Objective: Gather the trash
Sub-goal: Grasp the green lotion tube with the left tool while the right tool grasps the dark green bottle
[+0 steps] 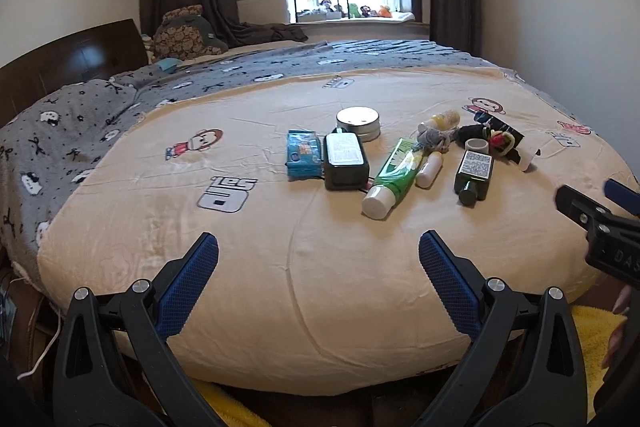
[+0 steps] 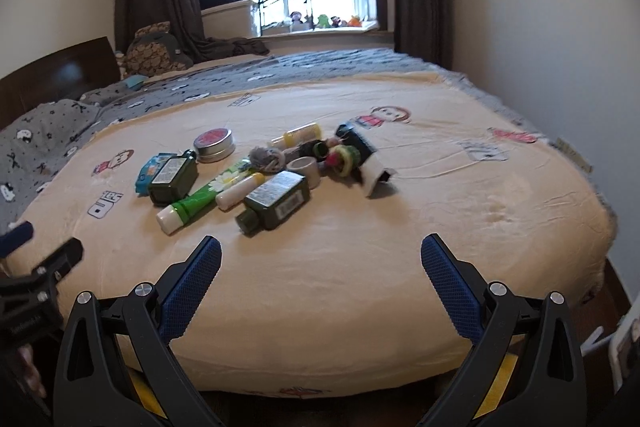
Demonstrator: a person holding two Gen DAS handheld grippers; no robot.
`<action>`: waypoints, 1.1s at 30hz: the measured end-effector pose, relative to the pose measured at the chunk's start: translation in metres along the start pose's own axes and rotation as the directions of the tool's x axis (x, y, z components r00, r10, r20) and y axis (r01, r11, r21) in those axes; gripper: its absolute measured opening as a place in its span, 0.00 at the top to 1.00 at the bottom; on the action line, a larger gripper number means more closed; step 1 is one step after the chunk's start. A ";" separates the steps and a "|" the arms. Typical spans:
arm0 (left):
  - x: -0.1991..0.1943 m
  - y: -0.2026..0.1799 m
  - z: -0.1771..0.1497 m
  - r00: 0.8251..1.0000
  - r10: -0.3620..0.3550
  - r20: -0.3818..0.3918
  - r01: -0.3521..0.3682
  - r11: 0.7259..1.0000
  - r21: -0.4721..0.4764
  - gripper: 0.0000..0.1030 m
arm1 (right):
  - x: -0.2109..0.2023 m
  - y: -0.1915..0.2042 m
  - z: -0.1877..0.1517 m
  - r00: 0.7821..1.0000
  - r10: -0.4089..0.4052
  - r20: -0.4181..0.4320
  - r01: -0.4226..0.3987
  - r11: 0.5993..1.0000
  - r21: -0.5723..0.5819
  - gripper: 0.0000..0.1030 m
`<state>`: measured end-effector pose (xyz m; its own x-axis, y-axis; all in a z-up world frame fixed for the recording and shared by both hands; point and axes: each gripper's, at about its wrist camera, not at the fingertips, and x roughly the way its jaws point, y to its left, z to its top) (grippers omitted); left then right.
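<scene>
A: Where did the trash lie when both tools hung over the near edge of the bed (image 1: 248, 307)?

B: In one cluster mid-blanket, well apart from both. The left gripper (image 1: 319, 255) stood wide with nothing between its blue pads (image 1: 188, 283); the right gripper (image 2: 321, 259) was just as wide and just as empty.

A: What was nearest?

B: For the right, the dark green bottle (image 2: 276, 205) lying on its side, cap toward the tool. Beside it lay a green tube (image 2: 200, 197) and a small white-and-yellow stick (image 2: 240, 191), the two touching or nearly so.

A: And the risk?

B: Crowding, I judged. Jaws closing on the bottle could nudge the stick or the tube, and round things roll on a soft blanket. The round tin (image 1: 358, 123) looked wide and low, so a pinch could slip off its rim. The teal packet (image 1: 303, 155) lay against a second dark green bottle (image 1: 345, 159); a grab there could drag both.

A: Any bin in sight?

B: None in either view, so I couldn't tell where things were to go.
</scene>
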<state>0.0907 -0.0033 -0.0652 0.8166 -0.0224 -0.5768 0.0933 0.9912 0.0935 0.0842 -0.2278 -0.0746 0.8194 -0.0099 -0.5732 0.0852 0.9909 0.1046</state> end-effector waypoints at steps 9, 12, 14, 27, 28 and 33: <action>0.039 0.000 0.001 0.999 -0.035 -0.035 0.036 0.999 0.031 0.13 | 0.075 0.023 0.025 0.997 0.031 -0.074 -0.030 0.999 0.020 0.06; 0.049 0.000 0.002 0.996 -0.071 -0.045 0.073 0.997 0.036 0.15 | 0.100 0.027 0.030 0.992 0.006 -0.127 -0.003 1.000 0.025 0.13; 0.056 -0.004 0.003 0.994 -0.092 -0.051 0.095 0.994 0.049 0.20 | 0.115 0.026 0.030 0.985 0.023 -0.173 -0.014 0.999 0.053 0.21; 0.133 -0.033 0.018 0.967 -0.191 -0.168 0.204 0.977 0.064 0.23 | 0.138 0.018 0.033 0.974 0.052 -0.218 -0.050 0.999 0.015 0.30; 0.138 -0.034 0.020 0.966 -0.196 -0.168 0.209 0.976 0.064 0.24 | 0.137 0.015 0.033 0.975 0.053 -0.216 -0.052 0.999 0.012 0.30; 0.154 -0.039 0.029 0.957 -0.239 -0.166 0.251 0.966 0.059 0.37 | 0.129 -0.001 0.030 0.974 0.069 -0.216 -0.067 0.998 0.017 0.30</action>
<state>0.2291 -0.0494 -0.1340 0.6643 -0.2364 -0.7091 0.3289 0.9444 -0.0068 0.2063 -0.2339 -0.1242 0.6817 0.0881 -0.7263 0.0395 0.9869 0.1567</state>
